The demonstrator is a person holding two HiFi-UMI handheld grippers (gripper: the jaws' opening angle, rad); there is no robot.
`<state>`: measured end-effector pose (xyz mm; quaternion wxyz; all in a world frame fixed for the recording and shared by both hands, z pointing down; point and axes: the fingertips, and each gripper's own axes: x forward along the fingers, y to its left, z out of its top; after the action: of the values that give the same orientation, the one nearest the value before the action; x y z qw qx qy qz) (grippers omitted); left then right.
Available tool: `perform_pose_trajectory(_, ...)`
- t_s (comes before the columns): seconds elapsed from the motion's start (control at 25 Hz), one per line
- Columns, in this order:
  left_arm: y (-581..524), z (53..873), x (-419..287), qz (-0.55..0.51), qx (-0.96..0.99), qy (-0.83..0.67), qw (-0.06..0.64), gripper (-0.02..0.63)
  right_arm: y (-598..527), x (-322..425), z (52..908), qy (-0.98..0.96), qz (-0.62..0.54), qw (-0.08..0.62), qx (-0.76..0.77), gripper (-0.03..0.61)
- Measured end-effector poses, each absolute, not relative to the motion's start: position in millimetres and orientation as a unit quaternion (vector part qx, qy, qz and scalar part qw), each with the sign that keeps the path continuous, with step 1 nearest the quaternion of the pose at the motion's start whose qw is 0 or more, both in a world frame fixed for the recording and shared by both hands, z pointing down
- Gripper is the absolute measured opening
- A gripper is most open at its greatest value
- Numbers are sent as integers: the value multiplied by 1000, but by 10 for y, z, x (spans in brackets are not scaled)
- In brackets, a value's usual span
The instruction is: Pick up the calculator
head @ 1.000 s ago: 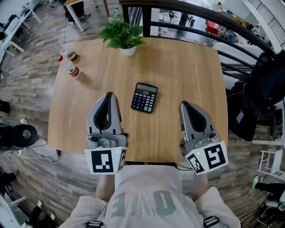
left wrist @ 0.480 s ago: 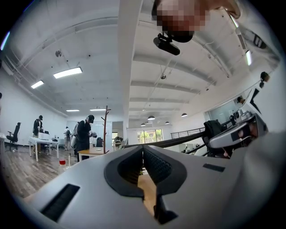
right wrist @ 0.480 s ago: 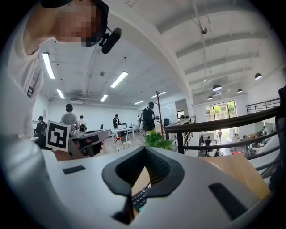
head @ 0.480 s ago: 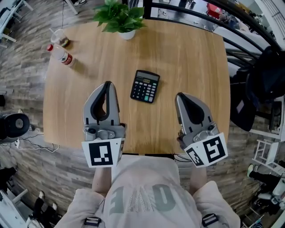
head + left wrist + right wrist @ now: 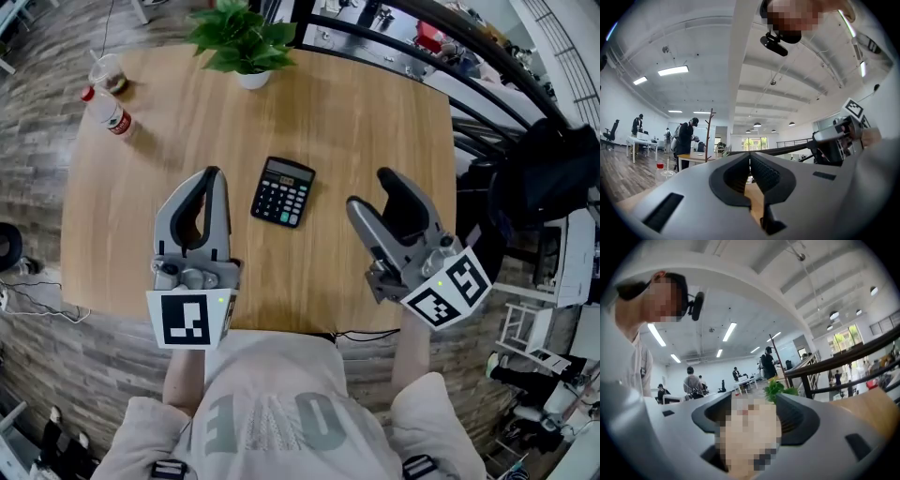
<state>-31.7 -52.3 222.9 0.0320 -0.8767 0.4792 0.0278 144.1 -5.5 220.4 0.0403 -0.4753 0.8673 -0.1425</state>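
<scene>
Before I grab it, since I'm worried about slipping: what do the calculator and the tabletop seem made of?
Calculator: probably hard plastic. The casing is black and matte, with rows of small keys and a pale display strip.
Table: wood or wood-look laminate. The surface is smooth and light brown with straight grain lines; the pictures can't settle which.

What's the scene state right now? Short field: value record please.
target: calculator, flat on the table, nothing touching it
left tool: jaws together, empty, near-left of the calculator
right tool: jaws apart, empty, tilted, right of the calculator
other items: potted plant at far edge; bottle and cup at far left corner
task status: pick-up not yet begun
</scene>
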Motion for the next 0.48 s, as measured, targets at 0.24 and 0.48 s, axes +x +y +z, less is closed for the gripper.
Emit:
perform_pose_trajectory(0.24,-564,2247,-327,6,-875,483,36,9,-646,1651,1998,878,-161,103,-439,354)
perform_pose_trajectory(0.48,-717,2376,-259,-15,-876,481,31,9,-1207,1410,2584,914,-263,-36,-306,350)
